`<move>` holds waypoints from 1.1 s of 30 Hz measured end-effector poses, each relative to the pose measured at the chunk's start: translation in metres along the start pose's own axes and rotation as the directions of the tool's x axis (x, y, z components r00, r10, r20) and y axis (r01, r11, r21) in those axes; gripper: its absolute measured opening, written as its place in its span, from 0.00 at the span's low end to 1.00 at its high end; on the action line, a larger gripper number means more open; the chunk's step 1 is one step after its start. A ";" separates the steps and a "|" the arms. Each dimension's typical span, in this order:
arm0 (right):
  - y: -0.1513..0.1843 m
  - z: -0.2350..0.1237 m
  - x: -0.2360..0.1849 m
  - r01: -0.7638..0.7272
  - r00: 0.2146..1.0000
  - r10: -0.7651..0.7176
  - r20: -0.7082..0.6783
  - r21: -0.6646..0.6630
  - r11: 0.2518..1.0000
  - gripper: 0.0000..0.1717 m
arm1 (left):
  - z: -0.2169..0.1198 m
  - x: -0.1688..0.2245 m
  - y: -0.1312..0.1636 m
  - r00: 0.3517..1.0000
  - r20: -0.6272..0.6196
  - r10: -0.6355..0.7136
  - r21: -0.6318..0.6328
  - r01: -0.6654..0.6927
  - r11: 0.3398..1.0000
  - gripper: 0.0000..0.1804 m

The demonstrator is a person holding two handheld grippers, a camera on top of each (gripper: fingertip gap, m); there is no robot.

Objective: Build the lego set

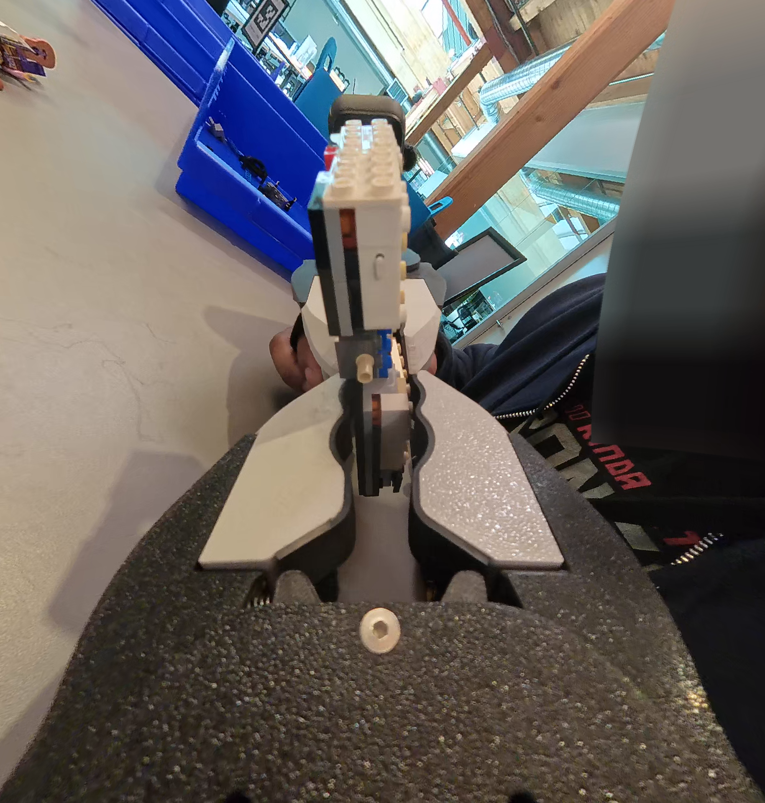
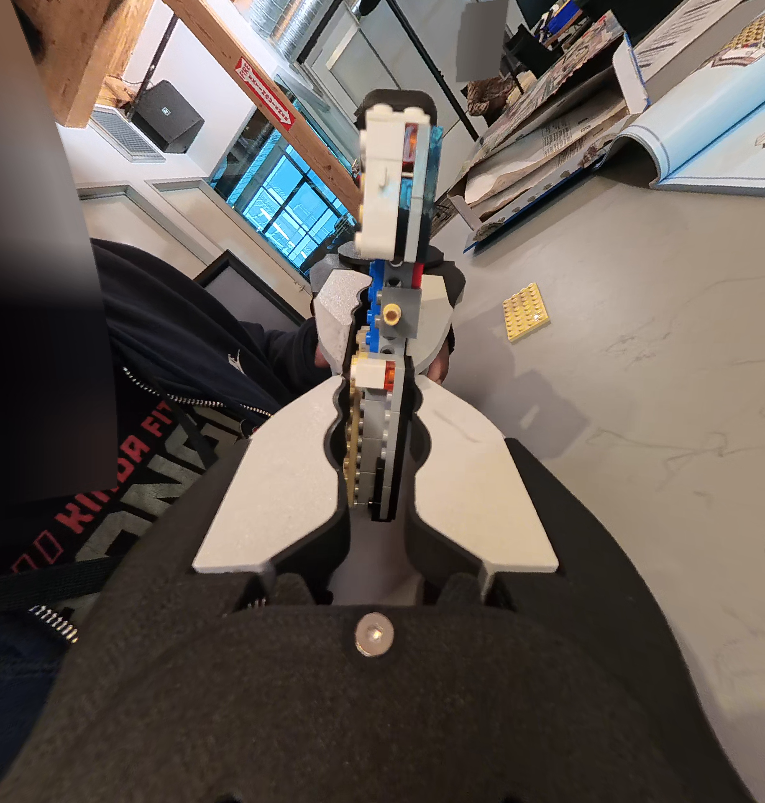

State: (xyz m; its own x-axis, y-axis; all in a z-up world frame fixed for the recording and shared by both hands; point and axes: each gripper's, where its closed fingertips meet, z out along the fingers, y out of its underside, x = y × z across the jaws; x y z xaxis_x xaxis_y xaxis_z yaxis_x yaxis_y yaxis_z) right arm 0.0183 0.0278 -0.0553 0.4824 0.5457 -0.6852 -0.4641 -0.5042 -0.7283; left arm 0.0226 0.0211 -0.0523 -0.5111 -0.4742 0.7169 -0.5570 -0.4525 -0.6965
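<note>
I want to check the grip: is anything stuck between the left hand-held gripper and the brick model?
Nothing visible does. The brick model sits directly between the left hand-held gripper's fingers, both touching it. The right hand-held gripper clamps its far end. The yellow plate lies aside on the table.

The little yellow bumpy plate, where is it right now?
The yellow plate lies flat on the grey table, alone, in the right wrist view, right of the brick model both grippers clamp.

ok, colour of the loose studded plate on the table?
Yellow-tan plate, lying flat on the table; right wrist view shows it best.
</note>
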 end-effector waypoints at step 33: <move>-0.012 -0.006 0.017 -0.147 0.987 0.156 -0.048 0.153 0.977 0.14 | -0.001 -0.019 0.001 0.984 0.073 -0.165 0.172 0.151 0.974 0.16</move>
State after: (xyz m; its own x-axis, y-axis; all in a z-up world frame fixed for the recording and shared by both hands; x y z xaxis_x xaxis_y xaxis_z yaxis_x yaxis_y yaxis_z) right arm 0.0362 0.0393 -0.0584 0.4389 0.4277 -0.7902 -0.6382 -0.4707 -0.6092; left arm 0.0314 0.0300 -0.0661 -0.3634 -0.4467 0.8176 -0.5069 -0.6415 -0.5758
